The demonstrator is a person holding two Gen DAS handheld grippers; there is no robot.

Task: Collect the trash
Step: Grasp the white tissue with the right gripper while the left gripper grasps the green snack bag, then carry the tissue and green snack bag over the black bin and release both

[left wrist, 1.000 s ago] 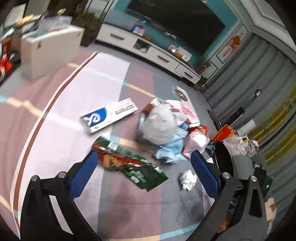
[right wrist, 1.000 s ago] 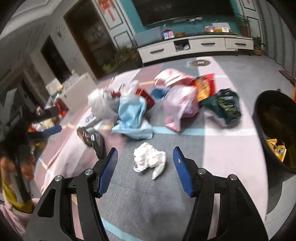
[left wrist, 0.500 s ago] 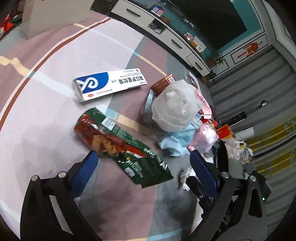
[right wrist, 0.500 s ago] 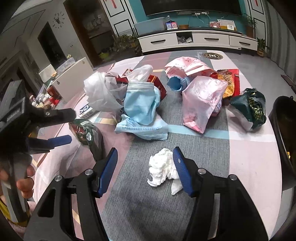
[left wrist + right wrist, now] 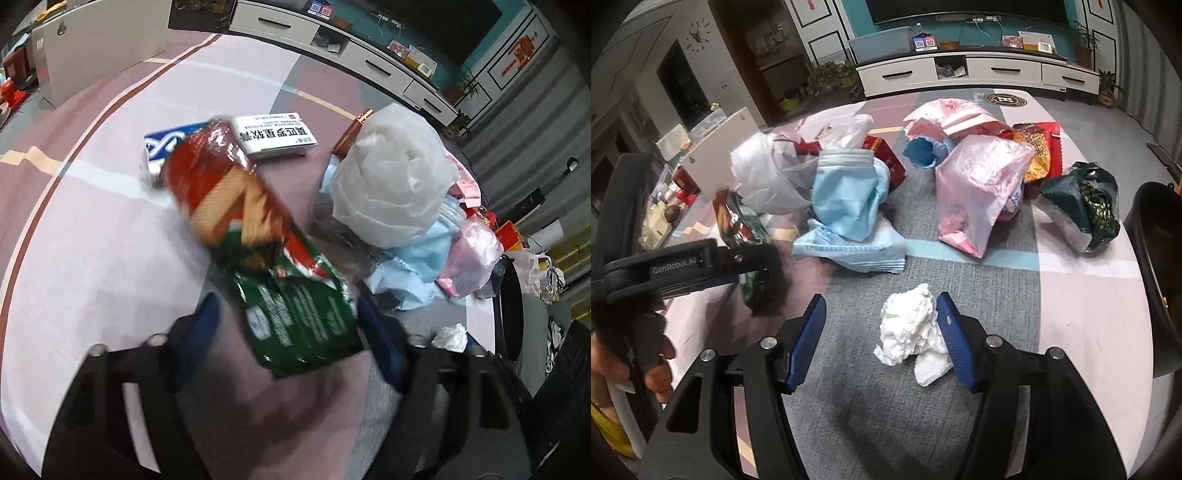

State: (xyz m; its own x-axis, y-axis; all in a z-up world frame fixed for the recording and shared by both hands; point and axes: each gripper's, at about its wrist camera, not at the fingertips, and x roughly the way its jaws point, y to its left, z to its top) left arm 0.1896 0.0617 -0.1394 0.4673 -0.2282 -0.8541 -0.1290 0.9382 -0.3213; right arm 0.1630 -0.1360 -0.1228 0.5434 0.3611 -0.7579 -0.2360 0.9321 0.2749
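Observation:
A green and red snack wrapper [image 5: 258, 240] lies between the fingers of my left gripper [image 5: 288, 314], whose jaws are closing. The right pad touches the wrapper's edge, and a strip of rug shows beside the left pad. The wrapper's red far end stands raised over a white and blue box [image 5: 273, 138]. A crumpled white tissue [image 5: 908, 325] sits on the grey rug between the fingers of my right gripper [image 5: 882, 306], also closing. That gripper's right pad is against the tissue and its left pad is well clear. The left gripper [image 5: 757, 266] and a hand show at the left.
Piled beyond are a white plastic bag [image 5: 391, 184], a blue mask pack [image 5: 849, 199], a pink bag [image 5: 979, 192], a dark green bag [image 5: 1086, 206] and red packets. A black bin [image 5: 1152, 258] stands at the right edge. A white TV cabinet [image 5: 979, 72] lines the far wall.
My left gripper came down over the snack wrapper and its jaws narrowed; the wrapper's far end rose over the box. The right gripper moved in until the tissue sat between its fingers.

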